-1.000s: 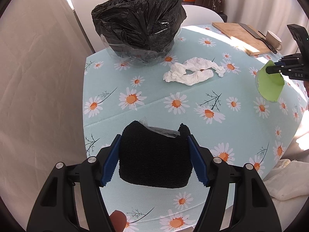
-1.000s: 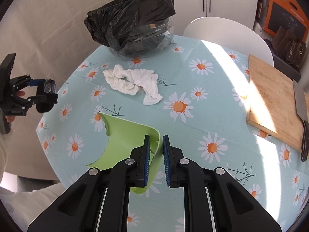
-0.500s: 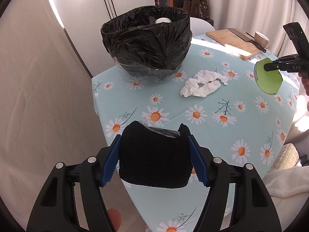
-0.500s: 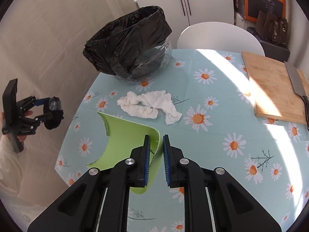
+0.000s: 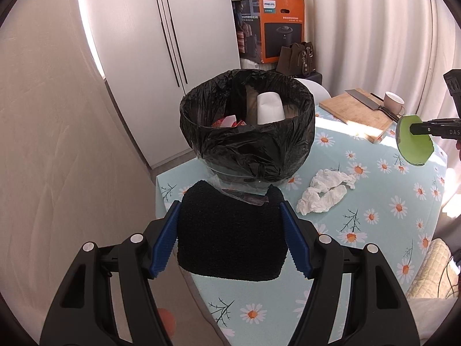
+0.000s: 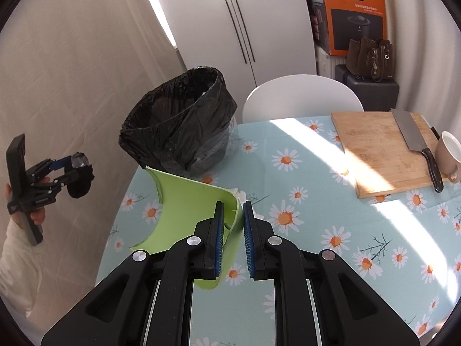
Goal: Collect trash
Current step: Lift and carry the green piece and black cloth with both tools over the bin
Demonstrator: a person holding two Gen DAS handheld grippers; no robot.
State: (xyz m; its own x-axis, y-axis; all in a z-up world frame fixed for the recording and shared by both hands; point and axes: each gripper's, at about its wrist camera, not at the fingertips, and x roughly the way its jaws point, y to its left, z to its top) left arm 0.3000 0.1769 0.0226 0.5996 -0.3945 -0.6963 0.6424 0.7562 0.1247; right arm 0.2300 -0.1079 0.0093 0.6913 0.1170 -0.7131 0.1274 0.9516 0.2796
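Between my left gripper's (image 5: 230, 233) blue pads (image 5: 165, 245) sits a black fuzzy bundle (image 5: 230, 236) with a scrap of clear film tucked at its top; the jaws stand fairly wide, closed on both its sides. My right gripper (image 6: 232, 236) is nearly shut, pinching the edge of a curved green plastic piece (image 6: 187, 216), which hangs off to its left. Both loads are off the table. Outward: the bin with its black liner (image 5: 247, 144) stands on the daisy tablecloth (image 5: 374, 210) just ahead of the left gripper, mouth open, with a white cup and red scraps already inside. Crumpled white tissue (image 5: 322, 193) lies on the cloth beside the bin, not yet collected. Cutting board (image 6: 383, 150), cleaver (image 6: 415, 144) and mug (image 6: 449, 152) sit at the far side. Judgement: carry step, both hands loaded, drop pending. Next move calls for bringing the bundle over the rim before opening, then the green piece; tissue after.
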